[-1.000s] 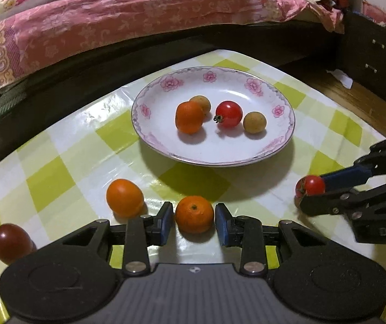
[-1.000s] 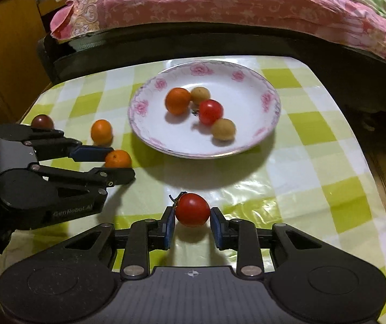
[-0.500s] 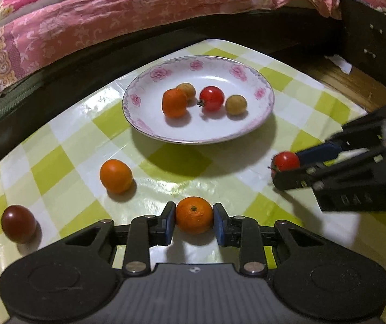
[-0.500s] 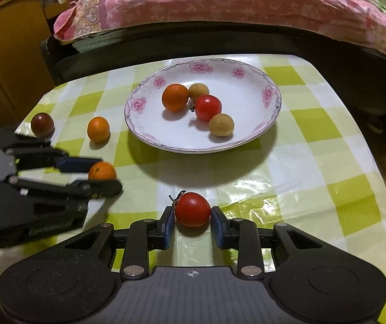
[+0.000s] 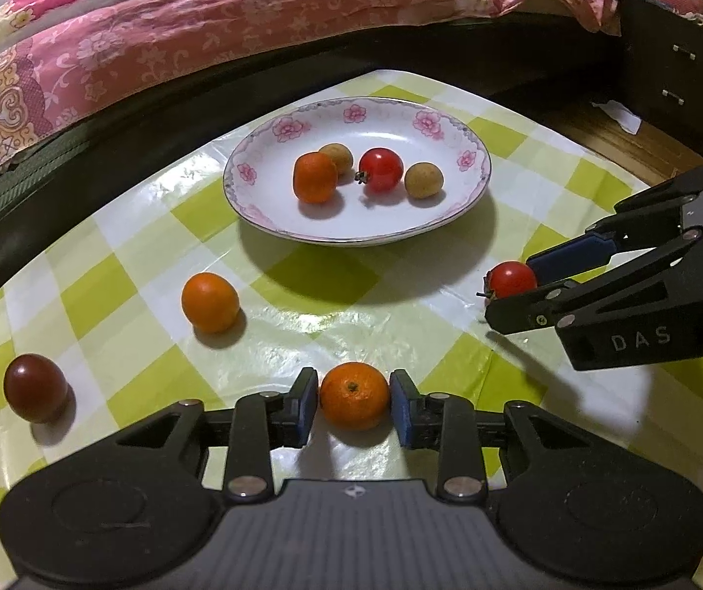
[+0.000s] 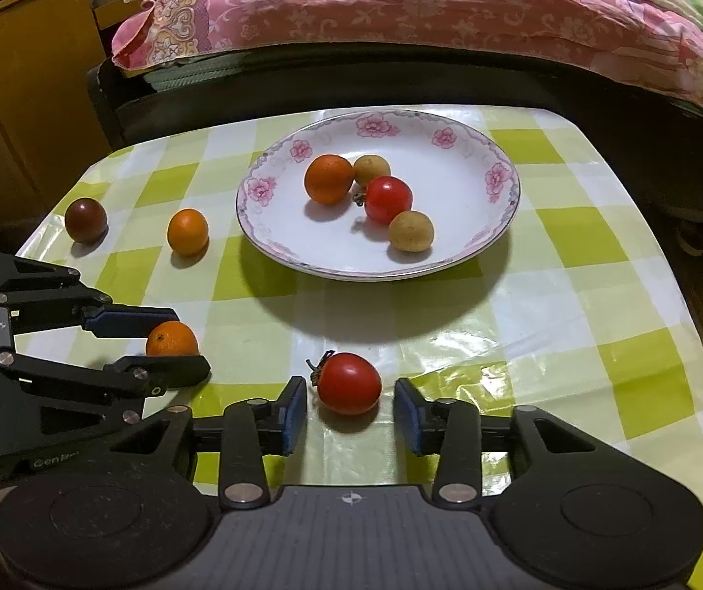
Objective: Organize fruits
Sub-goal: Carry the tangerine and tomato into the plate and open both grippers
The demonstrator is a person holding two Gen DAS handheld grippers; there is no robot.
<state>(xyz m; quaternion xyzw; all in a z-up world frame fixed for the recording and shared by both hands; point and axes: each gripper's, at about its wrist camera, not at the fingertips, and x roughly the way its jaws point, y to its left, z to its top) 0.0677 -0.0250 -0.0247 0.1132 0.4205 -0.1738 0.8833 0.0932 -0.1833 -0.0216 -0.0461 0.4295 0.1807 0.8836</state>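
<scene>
My left gripper (image 5: 354,405) is shut on a small orange (image 5: 354,402), low over the checked tablecloth; it also shows in the right wrist view (image 6: 171,339). My right gripper (image 6: 350,405) is open, its pads apart on either side of a red tomato (image 6: 349,383) that rests on the cloth; the tomato also shows in the left wrist view (image 5: 512,279). The flowered white plate (image 5: 454,113) holds an orange (image 5: 315,177), a red tomato (image 5: 381,169) and two brownish round fruits (image 5: 423,180).
A second loose orange (image 5: 210,302) and a dark red tomato (image 5: 35,387) lie on the cloth to the left. A bed with a pink quilt (image 5: 203,39) runs behind the table. A wooden cabinet (image 6: 16,113) stands at the left.
The right gripper's pads have opened away from the red tomato, which now sits on the cloth. The left gripper with its orange has drawn back from the plate.
</scene>
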